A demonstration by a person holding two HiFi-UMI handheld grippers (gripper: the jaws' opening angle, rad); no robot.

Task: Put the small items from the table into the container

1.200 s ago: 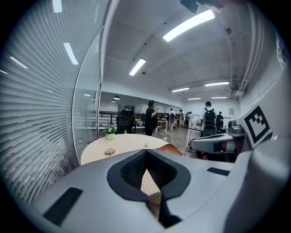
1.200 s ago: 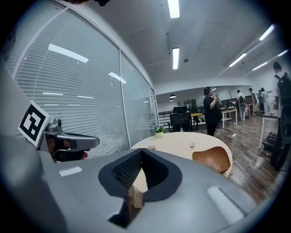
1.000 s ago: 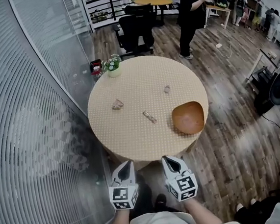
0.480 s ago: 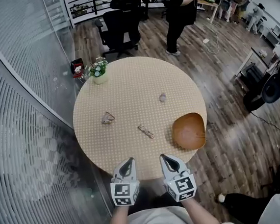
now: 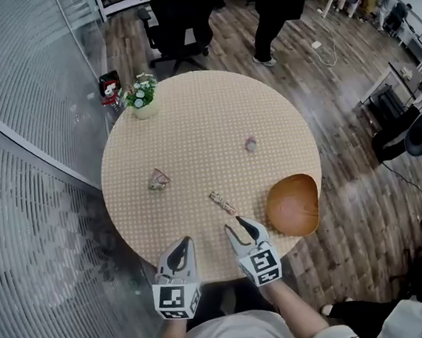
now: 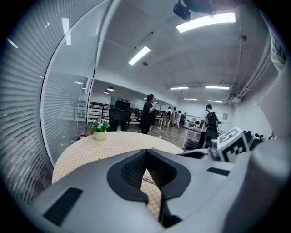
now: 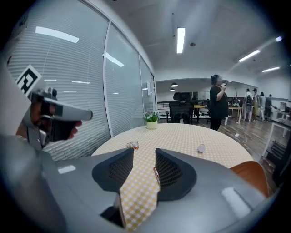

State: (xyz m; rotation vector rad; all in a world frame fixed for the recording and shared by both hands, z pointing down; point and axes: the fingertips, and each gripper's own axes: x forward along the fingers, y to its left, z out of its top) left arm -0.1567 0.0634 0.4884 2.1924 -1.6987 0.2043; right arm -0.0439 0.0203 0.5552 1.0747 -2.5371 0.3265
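As the right gripper (image 5: 240, 231) opens its jaws, empty, the candy (image 5: 222, 202) lies on the table (image 5: 192, 122) just ahead, near the bowl (image 5: 306, 224). It looks light and crinkly, so it is best pinched across its middle. The left gripper (image 5: 180, 254) is closed and empty.

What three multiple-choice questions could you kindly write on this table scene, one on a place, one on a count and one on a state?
1. Where does the flower pot stand on the table?
A. at the far left edge
B. in the middle
C. at the near right edge

2. How many small items lie loose on the table?
A. two
B. three
C. five

3. The wooden bowl is:
A. empty
B. full
C. upside down

Answers:
1 A, the pot sits by the far left rim.
2 B, there are a crumpled wrapper, a long candy and a small round piece.
3 A, its bare inside shows.
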